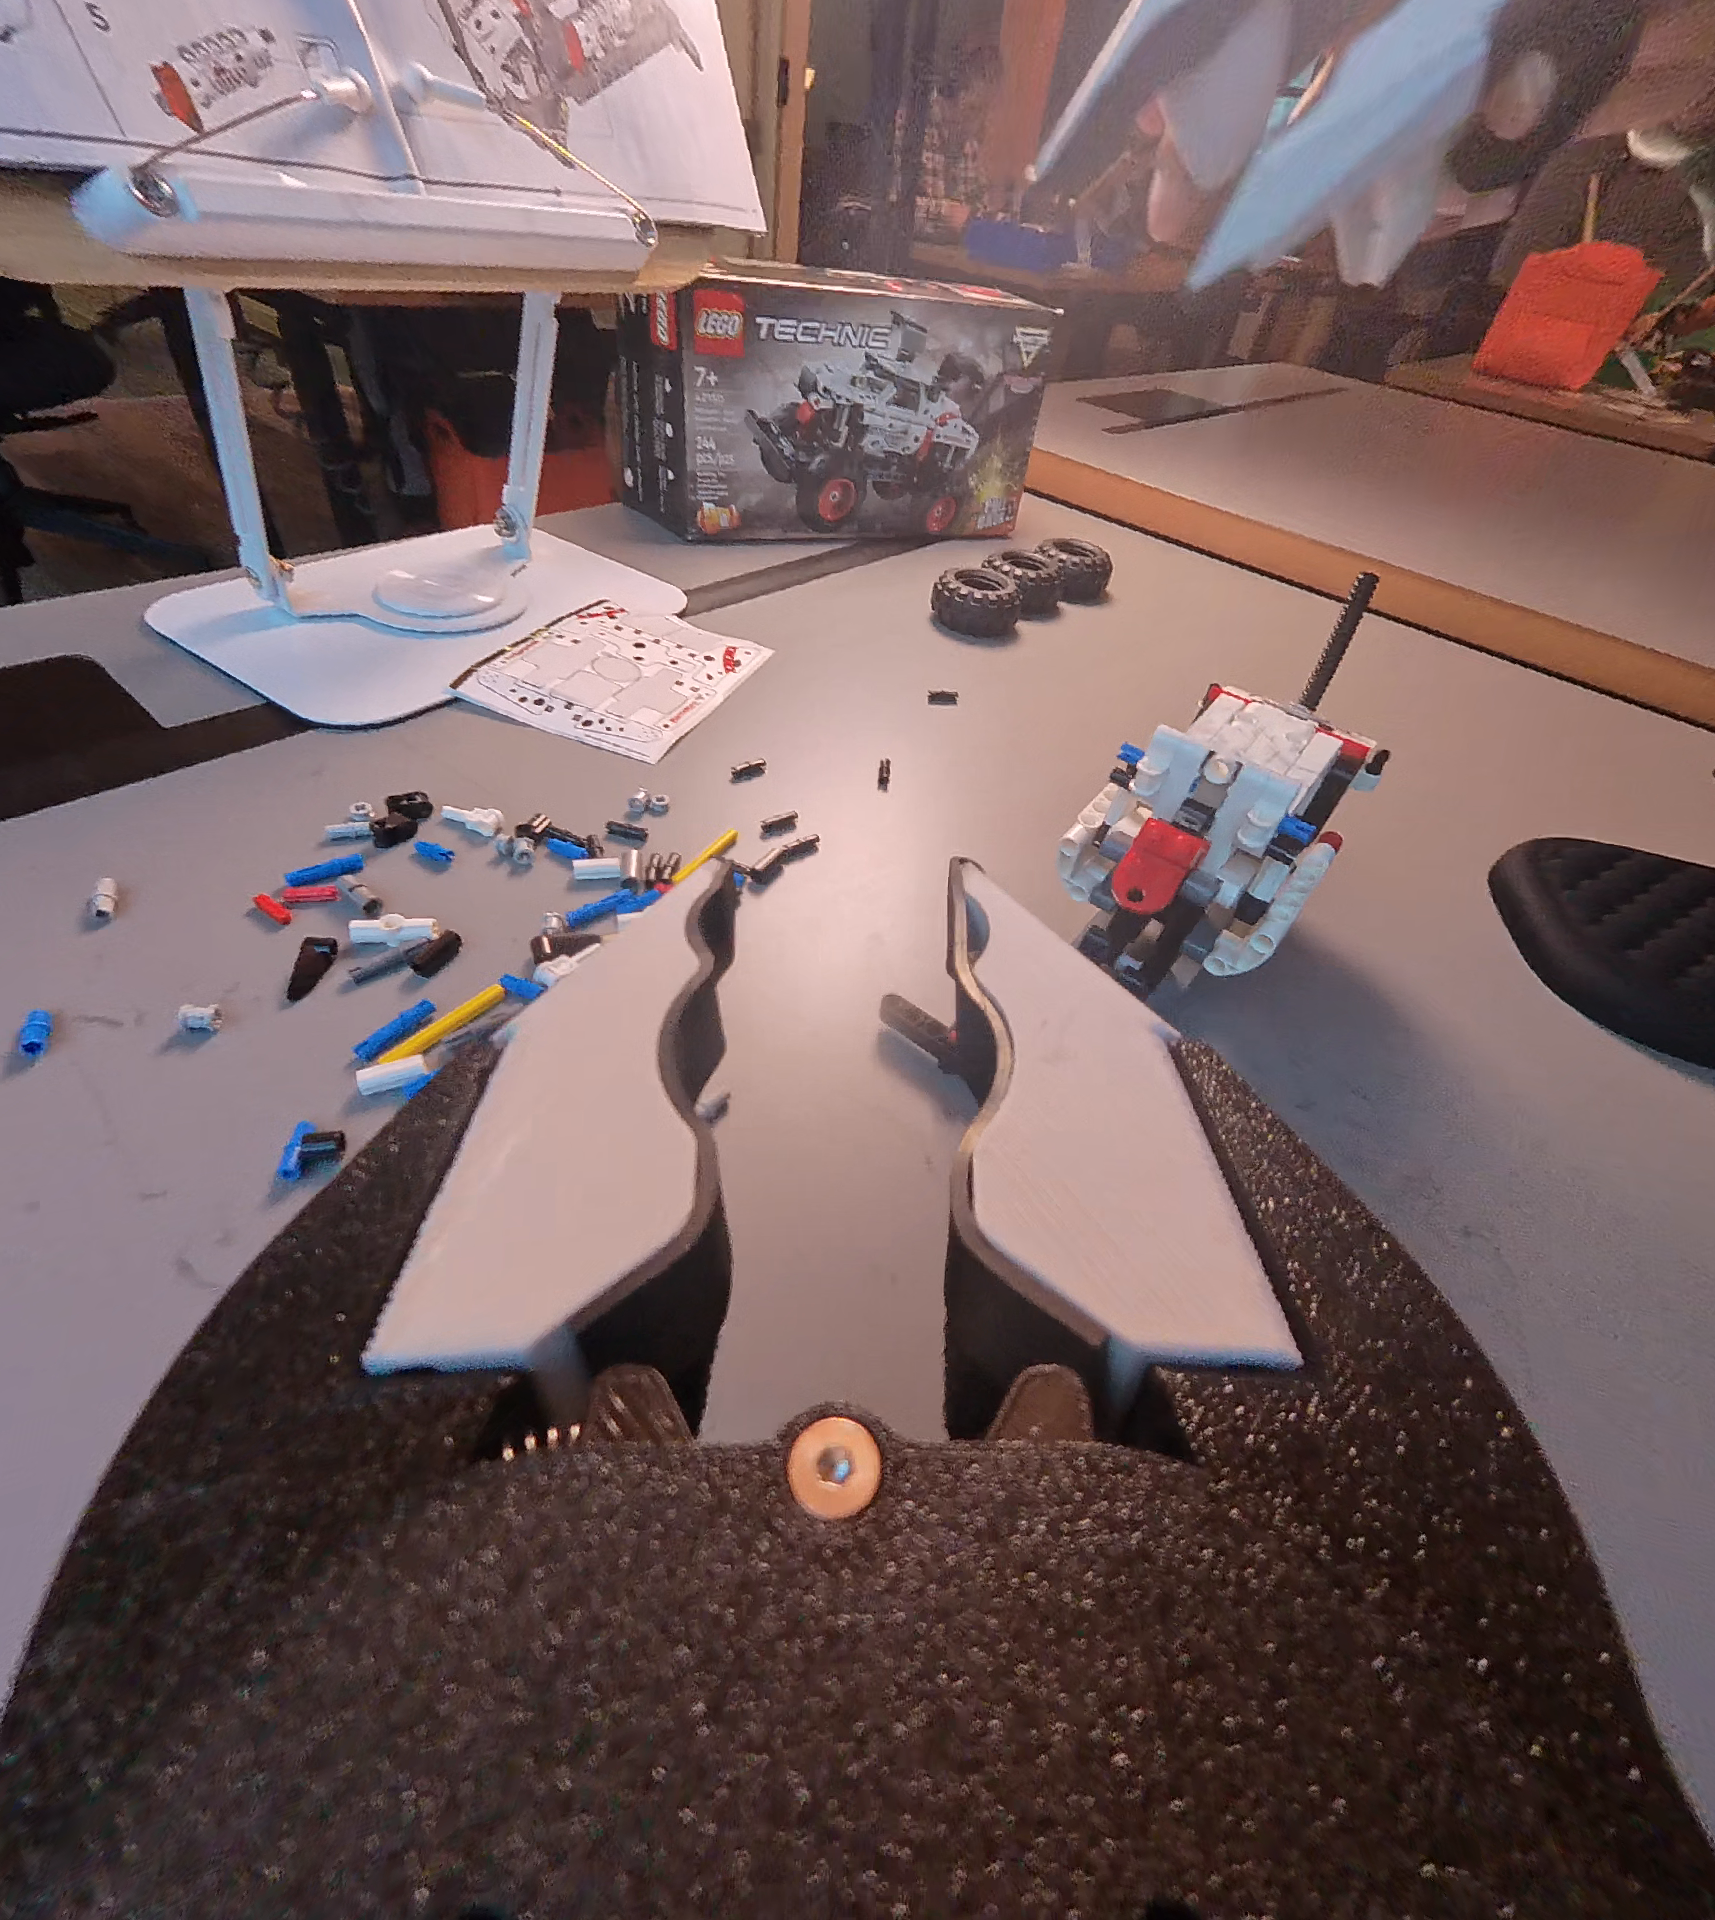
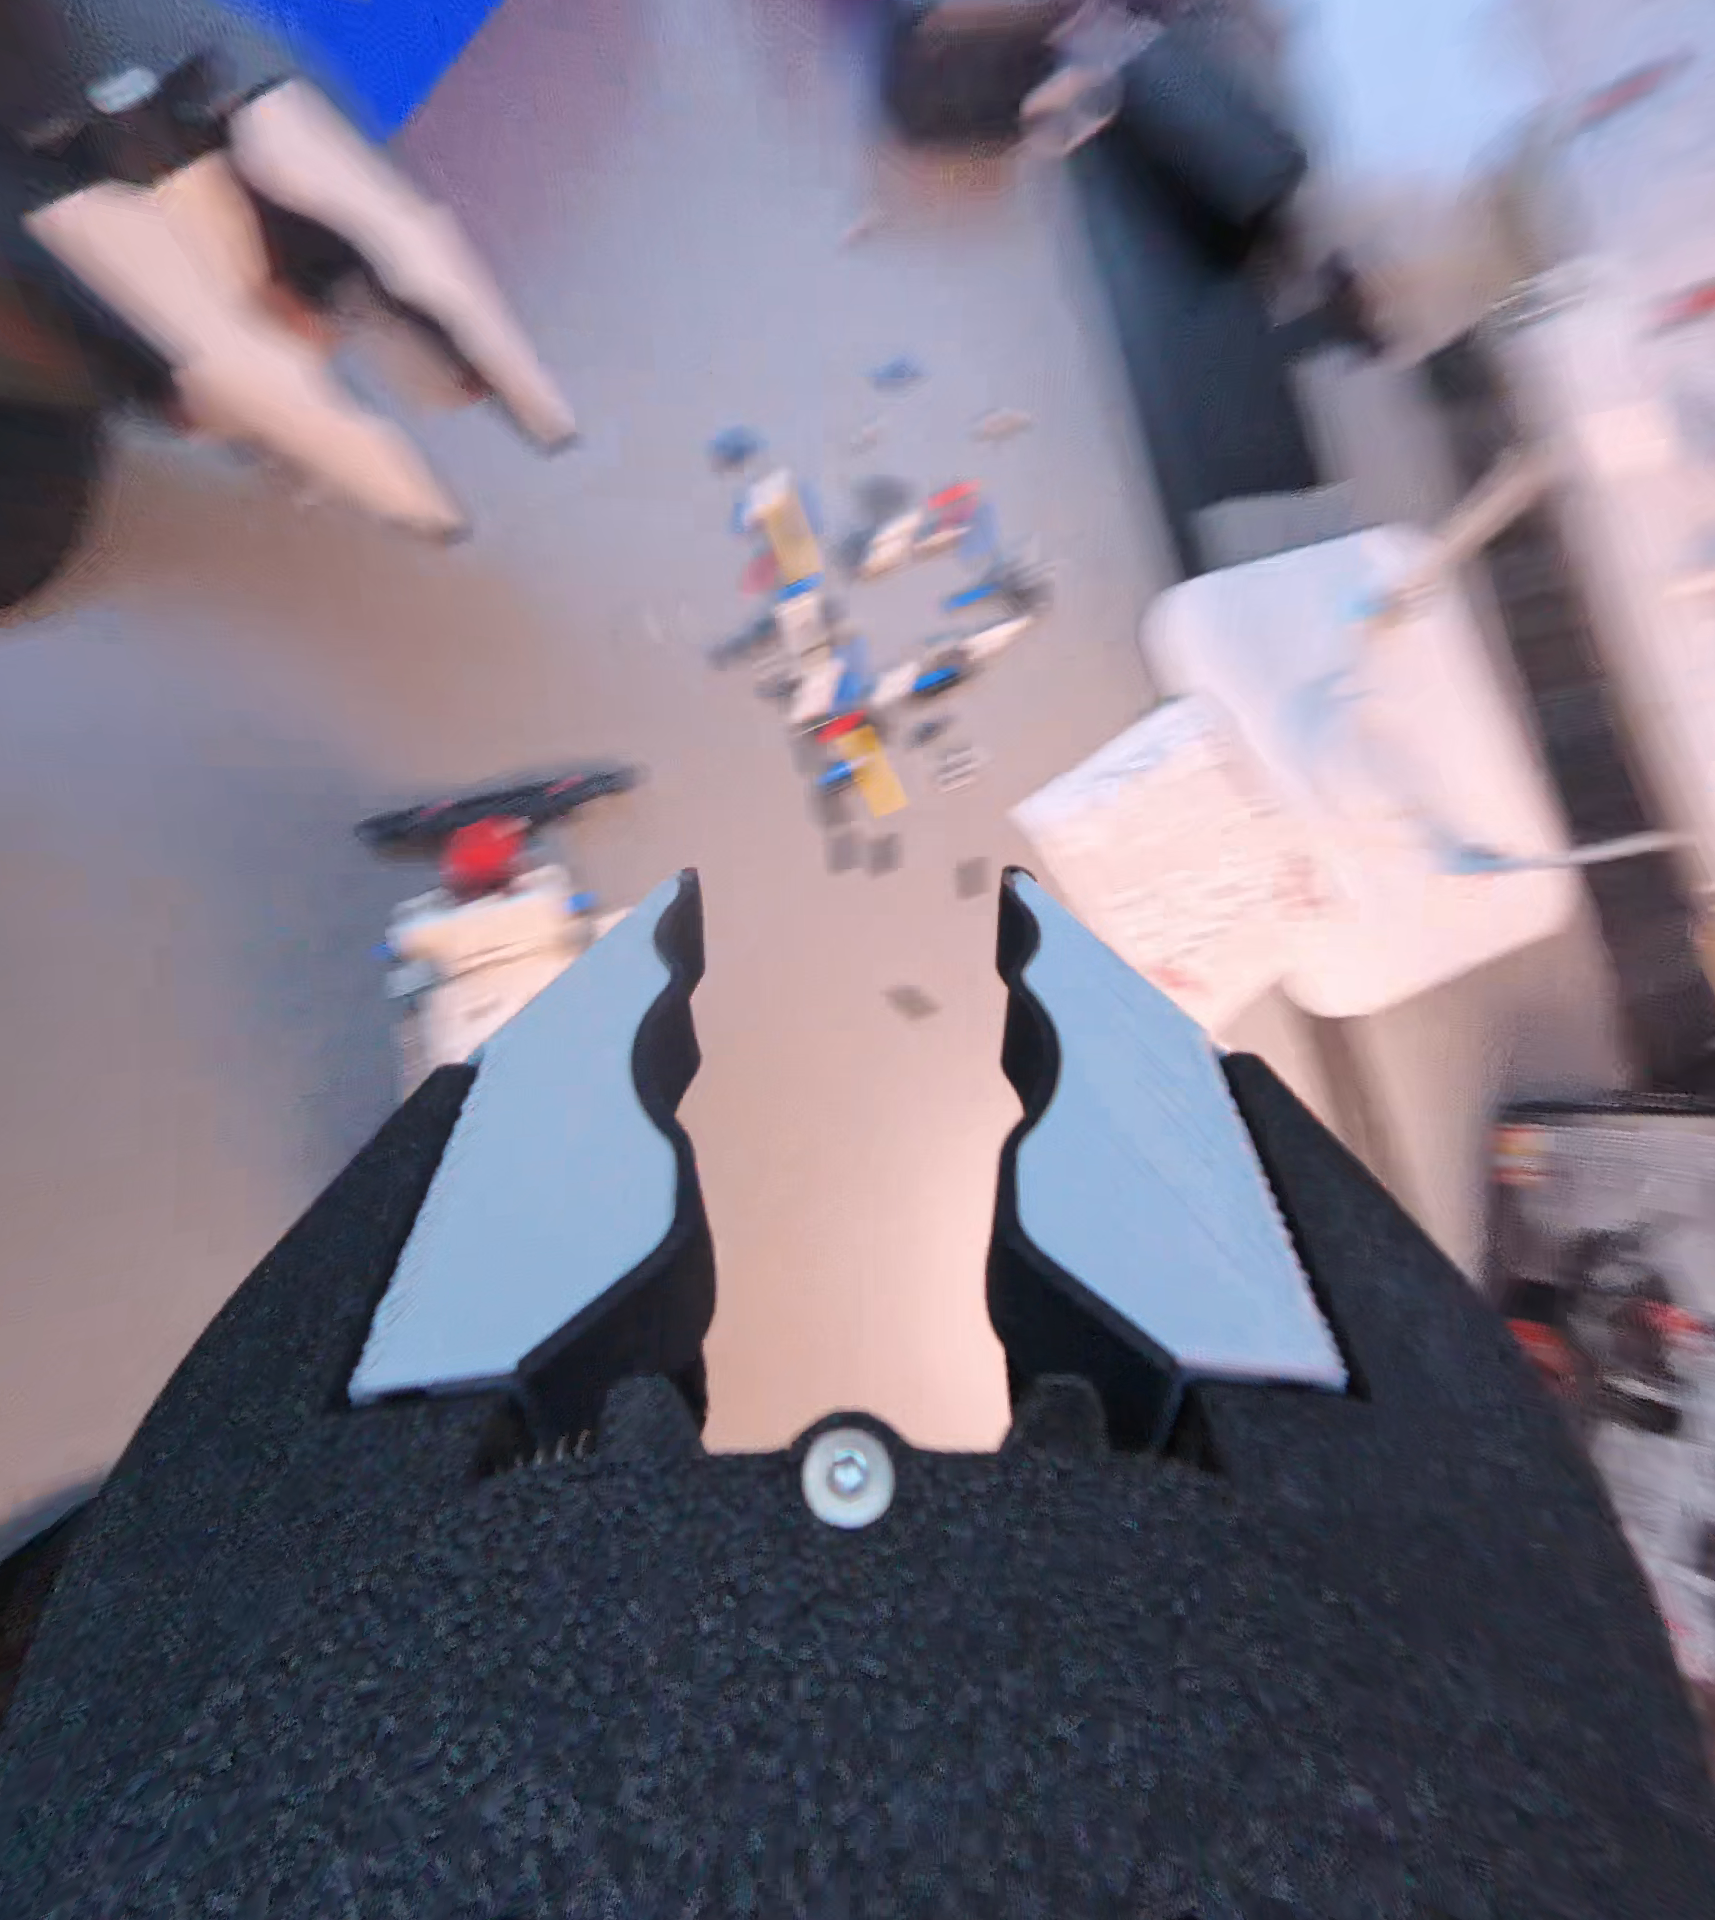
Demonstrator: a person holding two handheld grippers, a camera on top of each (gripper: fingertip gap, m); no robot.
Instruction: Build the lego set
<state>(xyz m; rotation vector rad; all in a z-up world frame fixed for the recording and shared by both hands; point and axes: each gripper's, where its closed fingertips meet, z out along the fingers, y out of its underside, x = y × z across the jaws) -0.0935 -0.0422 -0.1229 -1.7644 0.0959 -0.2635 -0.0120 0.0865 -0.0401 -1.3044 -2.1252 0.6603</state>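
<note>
You are partway through the build, by the look of it. The half-built truck (image 1: 1217,831) stands on the grey table (image 1: 832,1091) as a white body with a red piece at its front and a black ridged axle sticking up from its top; it carries no wheels. Take it as your landmark.

Behind the truck and a little toward the box lie 3 black tyres (image 1: 1024,582) in a row, not yet mounted. Farther behind them stands the set's box (image 1: 832,405). Well off to the truck's side, past your left gripper (image 1: 842,878), the loose pieces (image 1: 479,914) are scattered: blue and black pins, white connectors, 2 yellow axles. Beyond that scatter lie the sticker sheet (image 1: 614,675), seemingly unused, and the white stand (image 1: 365,623) holding the instruction booklet (image 1: 313,83).

So my judgement: the body core is done; the wheels, the stickers and a good many small parts are left.

Your left gripper hangs low over the table just beside the truck, its jaws parted by a moderate gap with nothing between them. A small dark piece (image 1: 920,1023) lies on the table next to its right finger.

Your right gripper (image 2: 848,878) is high above the table, its view heavily blurred; its jaws stand apart and hold nothing. The truck (image 2: 479,935) shows below it.
</note>
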